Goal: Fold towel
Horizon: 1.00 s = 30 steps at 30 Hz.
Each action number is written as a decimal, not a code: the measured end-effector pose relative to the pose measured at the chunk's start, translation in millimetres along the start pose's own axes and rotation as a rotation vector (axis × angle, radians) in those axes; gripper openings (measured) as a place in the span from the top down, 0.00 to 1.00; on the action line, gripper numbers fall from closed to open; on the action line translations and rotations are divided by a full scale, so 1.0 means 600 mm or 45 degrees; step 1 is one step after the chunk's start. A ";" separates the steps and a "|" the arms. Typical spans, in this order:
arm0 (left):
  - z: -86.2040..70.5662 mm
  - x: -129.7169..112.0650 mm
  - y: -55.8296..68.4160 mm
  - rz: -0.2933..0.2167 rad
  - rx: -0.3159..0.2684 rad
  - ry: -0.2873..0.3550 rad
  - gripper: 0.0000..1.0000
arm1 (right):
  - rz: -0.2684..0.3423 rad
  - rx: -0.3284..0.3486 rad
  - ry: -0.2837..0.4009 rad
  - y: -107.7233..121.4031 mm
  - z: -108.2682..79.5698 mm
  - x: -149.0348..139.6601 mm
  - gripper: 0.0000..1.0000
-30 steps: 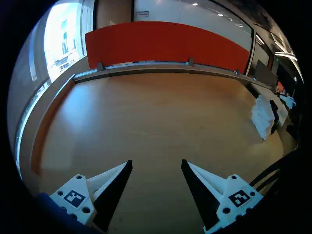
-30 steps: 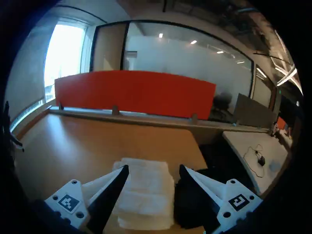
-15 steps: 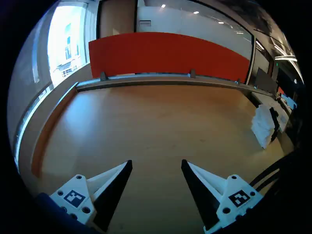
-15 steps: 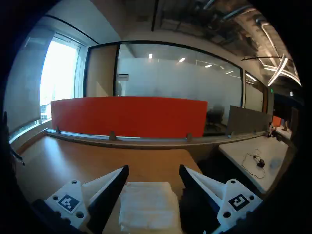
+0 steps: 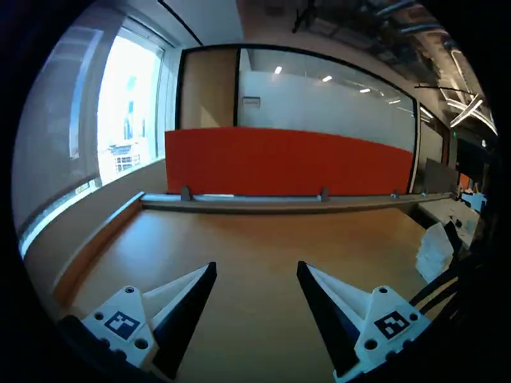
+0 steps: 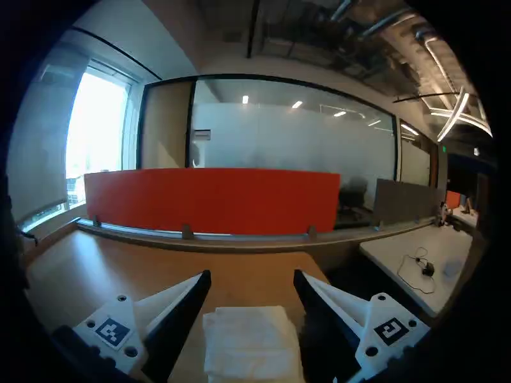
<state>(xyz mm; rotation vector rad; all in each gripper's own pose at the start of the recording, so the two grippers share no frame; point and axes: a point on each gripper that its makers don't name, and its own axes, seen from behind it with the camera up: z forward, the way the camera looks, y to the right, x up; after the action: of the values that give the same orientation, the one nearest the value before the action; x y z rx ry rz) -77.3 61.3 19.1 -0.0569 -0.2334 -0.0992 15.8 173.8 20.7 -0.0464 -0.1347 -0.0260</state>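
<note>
A folded white towel [image 6: 252, 341] lies on the wooden table [image 6: 128, 274] near its right edge, just below and ahead of my right gripper [image 6: 251, 276], which is open and holds nothing. In the left gripper view the same white towel [image 5: 434, 252] appears far off at the right edge of the table [image 5: 255, 255]. My left gripper [image 5: 257, 267] is open and raised over bare wood, well apart from the towel.
An orange partition [image 5: 287, 163] on a metal rail bounds the table's far side. A window [image 5: 124, 134] runs along the left. To the right stands a white desk [image 6: 415, 262] with a cable and small items, across a dark gap.
Both cameras have tilted upward, showing more wall and ceiling. The towel has slid lower in the right gripper view and smaller at the edge of the left one.
</note>
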 end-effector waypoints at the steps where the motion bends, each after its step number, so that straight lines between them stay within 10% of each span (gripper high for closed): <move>1: 0.000 0.010 -0.004 -0.004 0.011 0.026 0.07 | -0.002 0.001 0.004 -0.002 0.000 0.002 0.00; 30: -0.009 0.067 -0.055 -0.019 0.041 0.162 0.07 | -0.101 0.103 0.110 -0.217 -0.004 0.063 0.00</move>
<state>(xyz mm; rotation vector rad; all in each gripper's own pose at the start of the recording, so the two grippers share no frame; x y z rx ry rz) -40.8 24.5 24.7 -0.0164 -0.1080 -0.1132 49.6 42.7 29.0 0.0410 -0.0512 -0.1018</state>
